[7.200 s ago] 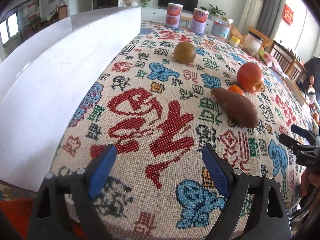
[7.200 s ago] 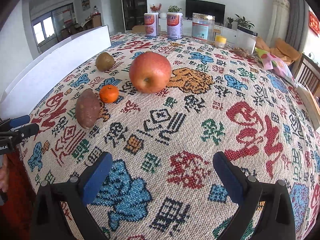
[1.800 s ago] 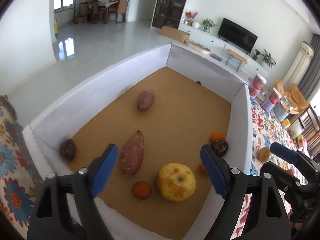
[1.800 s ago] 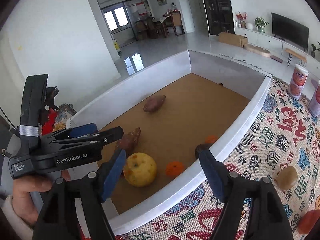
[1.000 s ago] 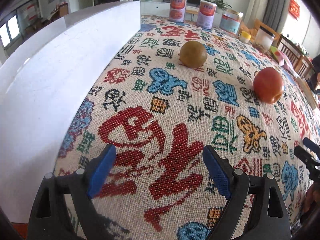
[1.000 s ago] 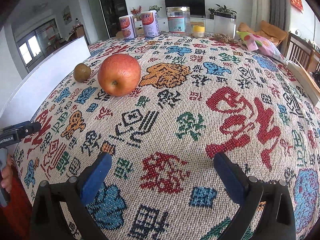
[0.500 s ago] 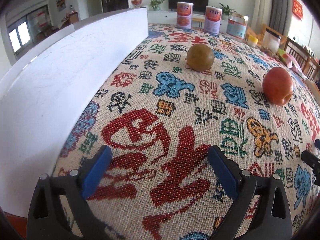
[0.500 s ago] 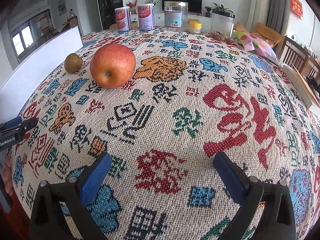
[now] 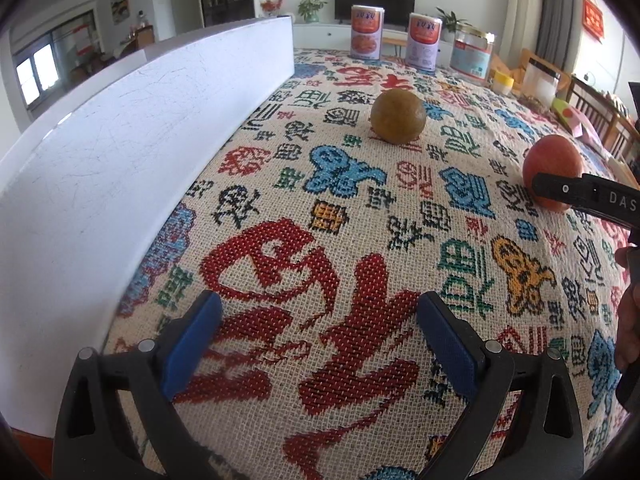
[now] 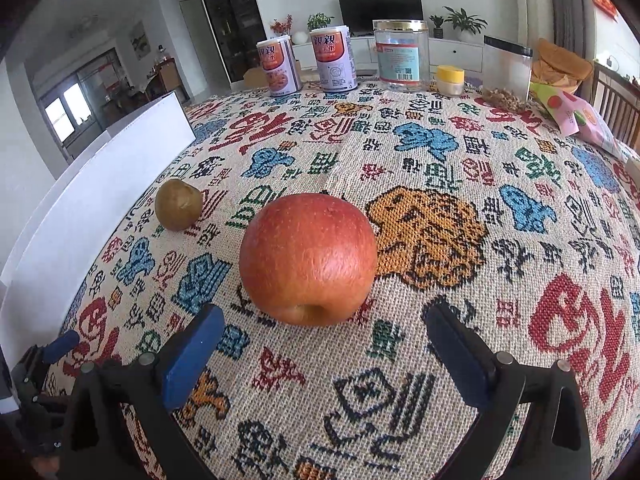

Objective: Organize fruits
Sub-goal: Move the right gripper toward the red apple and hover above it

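A red apple lies on the patterned tablecloth just ahead of my right gripper, which is open and empty with the apple between the lines of its jaws. A brown round fruit lies further left, near the white box wall. In the left wrist view my left gripper is open and empty, low over the cloth beside the box wall. The brown fruit lies ahead of it and the apple is at the right, partly behind my right gripper's finger.
Two cans, a clear jar, a small yellow-lidded pot, a clear container and a snack bag stand at the table's far edge. Wooden chairs are at the right.
My right gripper has moved forward to the apple, which now sits close before its jaws. My left gripper has edged forward along the box wall. Both stay open.
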{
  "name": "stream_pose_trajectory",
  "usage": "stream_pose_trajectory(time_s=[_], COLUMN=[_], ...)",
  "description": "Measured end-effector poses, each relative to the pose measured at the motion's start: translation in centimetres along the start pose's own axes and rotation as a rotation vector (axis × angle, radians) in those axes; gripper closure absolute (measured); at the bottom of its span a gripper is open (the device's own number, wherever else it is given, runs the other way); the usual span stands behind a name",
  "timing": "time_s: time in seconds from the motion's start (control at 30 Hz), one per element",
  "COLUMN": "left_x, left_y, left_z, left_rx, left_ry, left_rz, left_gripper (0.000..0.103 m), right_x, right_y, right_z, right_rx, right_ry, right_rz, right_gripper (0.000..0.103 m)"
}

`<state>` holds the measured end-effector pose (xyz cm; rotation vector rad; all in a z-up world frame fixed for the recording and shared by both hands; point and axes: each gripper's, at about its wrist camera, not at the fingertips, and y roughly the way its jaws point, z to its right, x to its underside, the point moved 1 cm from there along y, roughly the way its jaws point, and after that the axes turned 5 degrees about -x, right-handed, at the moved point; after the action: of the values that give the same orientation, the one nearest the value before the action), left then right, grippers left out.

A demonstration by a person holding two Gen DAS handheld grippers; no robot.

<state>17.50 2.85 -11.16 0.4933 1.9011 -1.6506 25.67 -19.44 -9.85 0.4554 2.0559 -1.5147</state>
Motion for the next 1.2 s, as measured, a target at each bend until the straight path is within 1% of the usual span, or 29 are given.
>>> stream_pose_trajectory(time_s=[0.03, 0.07, 0.1, 0.17, 0.27, 0.33, 0.4, 0.47, 0.57, 0.7, 0.8, 0.87, 0.97, 1.0, 1.1, 1.13, 1.17, 1.2], left_x=[0.0, 0.0, 0.0, 0.0, 0.1, 0.1, 0.1, 0.0, 0.0, 0.0, 0.0, 0.1, 0.1, 0.0, 0.0, 0.1, 0.1, 0.1], left_y=[0.0, 0.0, 0.0, 0.0, 0.0, 0.0, 0.1, 0.1, 0.1, 0.1, 0.1, 0.1, 0.1, 0.1, 0.1, 0.1, 0.1, 0.1], left_z=[0.0, 0.0, 0.0, 0.0, 0.0, 0.0, 0.1, 0.1, 0.1, 0.1, 0.1, 0.1, 0.1, 0.1, 0.1, 0.1, 0.1, 0.1], left_rx=[0.005, 0.008, 0.01, 0.014, 0.013, 0.01, 0.006, 0.004, 0.005, 0.011, 0.015, 0.014, 0.01, 0.009, 0.011, 0.012, 0.013, 0.014], left_ry=[0.001, 0.002, 0.004, 0.007, 0.007, 0.007, 0.008, 0.008, 0.008, 0.008, 0.009, 0.009, 0.01, 0.01, 0.01, 0.01, 0.01, 0.011], left_rz=[0.001, 0.002, 0.002, 0.003, 0.003, 0.002, 0.001, 0.001, 0.001, 0.003, 0.004, 0.004, 0.003, 0.003, 0.003, 0.003, 0.003, 0.004], left_gripper=[0.005, 0.005, 0.005, 0.005, 0.005, 0.004, 0.004, 0.003, 0.003, 0.004, 0.004, 0.004, 0.004, 0.003, 0.004, 0.004, 0.004, 0.004], right_x=[-0.4, -0.7, -0.8, -0.8, -0.2, 0.4, 1.2, 1.7, 1.2, -0.2, -0.8, -0.5, 1.2, 1.6, 1.9, 1.9, 1.9, 2.2], right_y=[0.7, 1.4, 1.5, 1.3, -0.2, -1.4, -2.5, -3.4, -3.7, -3.5, -3.3, -3.3, -3.3, -3.5, -4.3, -4.7, -5.0, -5.4], right_z=[-0.1, -0.1, -0.2, -0.4, -0.2, 0.0, 0.3, 0.0, -0.1, -1.1, -1.4, -1.2, -0.8, -0.7, -0.9, -0.9, -0.8, -0.6], right_rx=[-0.001, -0.022, -0.027, -0.005, -0.023, -0.043, -0.061, -0.05, -0.044, -0.023, -0.008, -0.01, -0.01, -0.016, -0.014, -0.013, -0.016, -0.016], right_ry=[0.014, 0.03, 0.039, 0.031, -0.001, -0.033, -0.072, -0.134, -0.156, -0.191, -0.202, -0.187, -0.185, -0.185, -0.189, -0.182, -0.172, -0.164], right_rz=[-0.008, -0.024, -0.017, -0.02, -0.031, -0.066, -0.124, -0.159, -0.202, -0.17, -0.187, -0.213, -0.246, -0.242, -0.194, -0.18, -0.171, -0.163], right_gripper=[0.018, 0.033, 0.037, 0.037, 0.038, 0.038, 0.04, 0.044, 0.047, 0.047, 0.047, 0.047, 0.048, 0.048, 0.047, 0.044, 0.032, 0.017])
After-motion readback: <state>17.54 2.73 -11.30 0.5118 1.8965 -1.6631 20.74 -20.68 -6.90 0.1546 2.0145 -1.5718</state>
